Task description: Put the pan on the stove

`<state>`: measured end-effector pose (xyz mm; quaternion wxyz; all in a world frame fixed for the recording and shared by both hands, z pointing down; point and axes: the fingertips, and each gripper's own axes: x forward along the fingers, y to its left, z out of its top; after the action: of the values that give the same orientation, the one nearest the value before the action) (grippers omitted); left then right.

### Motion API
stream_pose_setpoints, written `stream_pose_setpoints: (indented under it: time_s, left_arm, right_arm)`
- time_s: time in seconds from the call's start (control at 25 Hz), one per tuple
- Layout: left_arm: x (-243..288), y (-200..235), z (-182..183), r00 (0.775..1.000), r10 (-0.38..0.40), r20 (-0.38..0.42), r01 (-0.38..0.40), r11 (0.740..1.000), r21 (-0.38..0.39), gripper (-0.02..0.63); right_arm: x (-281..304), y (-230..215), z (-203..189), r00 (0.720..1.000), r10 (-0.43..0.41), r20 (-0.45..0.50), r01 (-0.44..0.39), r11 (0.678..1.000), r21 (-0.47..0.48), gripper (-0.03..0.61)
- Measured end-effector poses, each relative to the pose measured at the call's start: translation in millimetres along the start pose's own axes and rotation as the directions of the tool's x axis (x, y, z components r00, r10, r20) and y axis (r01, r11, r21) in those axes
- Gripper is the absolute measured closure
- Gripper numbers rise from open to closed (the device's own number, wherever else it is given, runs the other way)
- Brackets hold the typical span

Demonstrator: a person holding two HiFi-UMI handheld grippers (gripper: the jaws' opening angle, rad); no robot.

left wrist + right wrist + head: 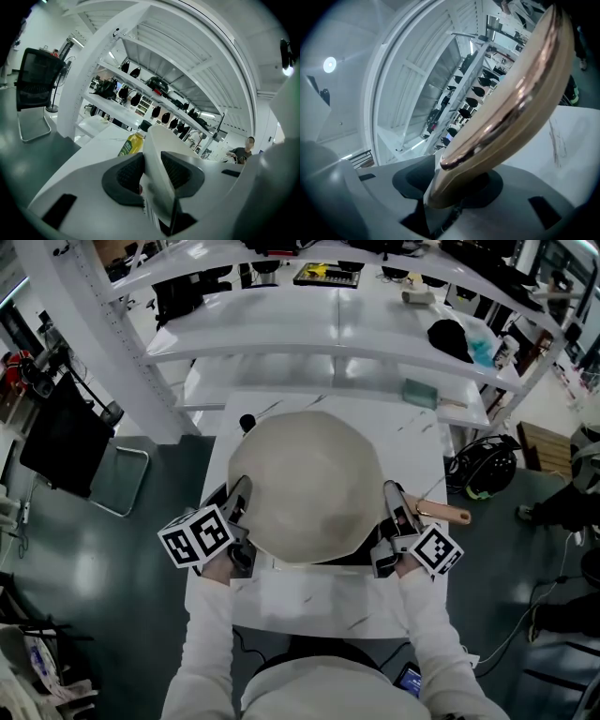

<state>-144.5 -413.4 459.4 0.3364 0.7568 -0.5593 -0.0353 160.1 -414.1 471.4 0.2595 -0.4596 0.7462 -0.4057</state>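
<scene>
A wide cream pan (305, 486) hangs over the white marble table (309, 604), and its wooden handle (448, 514) sticks out to the right. My left gripper (239, 512) is shut on the pan's left rim. My right gripper (392, 512) is shut on the right rim. In the left gripper view the pan's pale wall (157, 150) stands pinched between the dark pads of the left gripper (152, 173). In the right gripper view the pan's copper-edged rim (520, 103) runs up and away from the right gripper (450, 183). A dark slab (339, 562) peeks from under the pan's near edge; the pan hides most of it.
An oil bottle (132, 143) with a black cap (247, 422) stands on the table beyond the pan's left side. White shelves (328, 343) holding small items rise behind the table. A black chair (70, 442) stands at the left, and a helmet-like thing (486, 468) lies on the floor at the right.
</scene>
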Motion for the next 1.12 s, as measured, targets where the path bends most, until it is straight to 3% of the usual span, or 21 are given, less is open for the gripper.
stream_pose_setpoints:
  time_s: [0.24, 0.36, 0.56, 1.12]
  left_arm:
    - [2.7, 3.7, -0.5, 1.000, 0.007, 0.002, -0.007, 1.000, -0.009, 0.489]
    - [2.2, 7.0, -2.3, 1.000, 0.010, -0.001, -0.010, 1.000, -0.029, 0.488]
    - [4.1, 8.9, -3.7, 1.000, 0.002, -0.002, -0.002, 0.998, -0.065, 0.480]
    - [2.1, 9.1, 1.9, 0.999, 0.005, 0.049, -0.003, 0.999, -0.043, 0.471]
  right_arm:
    - [4.9, -2.7, -0.5, 1.000, 0.014, 0.003, -0.015, 1.000, 0.016, 0.394]
    - [4.2, -7.9, 1.0, 1.000, -0.006, -0.010, 0.005, 0.999, -0.036, 0.396]
    - [8.0, -5.6, 1.1, 1.000, 0.012, -0.017, -0.012, 0.999, -0.032, 0.397]
    - [7.3, -5.2, 0.2, 0.998, 0.049, -0.039, -0.050, 0.999, -0.021, 0.392]
